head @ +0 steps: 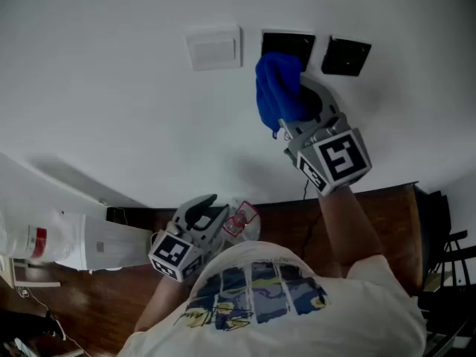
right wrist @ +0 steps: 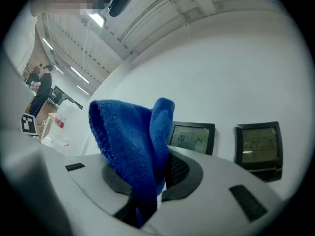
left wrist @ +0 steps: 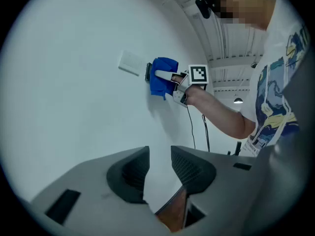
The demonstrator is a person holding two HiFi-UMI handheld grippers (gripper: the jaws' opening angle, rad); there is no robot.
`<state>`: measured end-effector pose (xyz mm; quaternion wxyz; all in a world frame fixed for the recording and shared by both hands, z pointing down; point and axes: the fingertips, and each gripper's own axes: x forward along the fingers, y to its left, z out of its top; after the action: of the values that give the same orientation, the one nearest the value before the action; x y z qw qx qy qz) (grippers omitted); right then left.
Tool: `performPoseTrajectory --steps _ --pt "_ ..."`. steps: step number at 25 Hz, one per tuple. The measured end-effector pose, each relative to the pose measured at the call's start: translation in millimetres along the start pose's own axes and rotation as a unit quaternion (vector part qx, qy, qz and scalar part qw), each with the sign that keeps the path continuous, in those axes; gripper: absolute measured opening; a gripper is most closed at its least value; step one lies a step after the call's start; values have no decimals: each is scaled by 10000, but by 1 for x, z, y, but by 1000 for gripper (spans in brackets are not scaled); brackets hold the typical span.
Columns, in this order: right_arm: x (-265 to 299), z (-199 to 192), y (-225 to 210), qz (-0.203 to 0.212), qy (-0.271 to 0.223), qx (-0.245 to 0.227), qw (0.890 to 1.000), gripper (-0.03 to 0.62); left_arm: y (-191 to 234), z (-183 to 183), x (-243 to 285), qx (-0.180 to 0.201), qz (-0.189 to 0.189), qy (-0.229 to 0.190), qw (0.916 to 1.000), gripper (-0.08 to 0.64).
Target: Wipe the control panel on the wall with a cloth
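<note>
- Your head view is dim and grey, with a soft shadow across the wall (head: 111, 88) at lower left.
- Both gripper views bend hard towards the edges (black fisheye corners).
- Ceiling strip lights (right wrist: 96, 18) glare at the upper left of your right gripper view.

Wall: white and plain, filling most of the head view (head: 97, 103); a white plate (head: 214, 48) is fixed to it.
Floor: brown wood (head: 372, 214) meeting the foot of the wall.
Cord: thin and black (left wrist: 192, 127), running down the wall.
Left side: a white jug (head: 44, 240) with a red label, beside a white ledge.
Right edge: black framed furniture (head: 446, 262), too dark to identify.
Ceiling: white beams (right wrist: 167, 9) overhead.
Light: a strip lamp (right wrist: 96, 18) glows above; a round lamp (left wrist: 238, 101) shines farther off.
Far end: a person (right wrist: 43, 85) stands in the open hall.
</note>
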<state>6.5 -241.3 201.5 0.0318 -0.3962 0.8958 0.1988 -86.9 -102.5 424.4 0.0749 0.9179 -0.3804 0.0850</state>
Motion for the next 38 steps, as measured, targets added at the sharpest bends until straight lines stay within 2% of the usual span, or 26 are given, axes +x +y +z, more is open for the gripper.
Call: performPoseTrajectory --steps 8,15,27,34,38 --pt "21 9 -18 -114 -6 -108 9999 98 1 -6 2 -131 -34 44 9999 129" --pt "17 11 -40 -239 28 -136 9996 98 0 -8 9 -141 -72 49 9999 130" --pt "-31 1 -95 -949 224 -246 9949 98 -15 -5 24 -126 -181 66 9997 130" --pt "-39 5 -97 -928 167 -227 9953 98 -25 -3 24 -121 -220 102 9996 130" --pt "-47 13 -78 -814 64 -184 9965 98 -26 -8 17 -171 -141 124 9997 130"
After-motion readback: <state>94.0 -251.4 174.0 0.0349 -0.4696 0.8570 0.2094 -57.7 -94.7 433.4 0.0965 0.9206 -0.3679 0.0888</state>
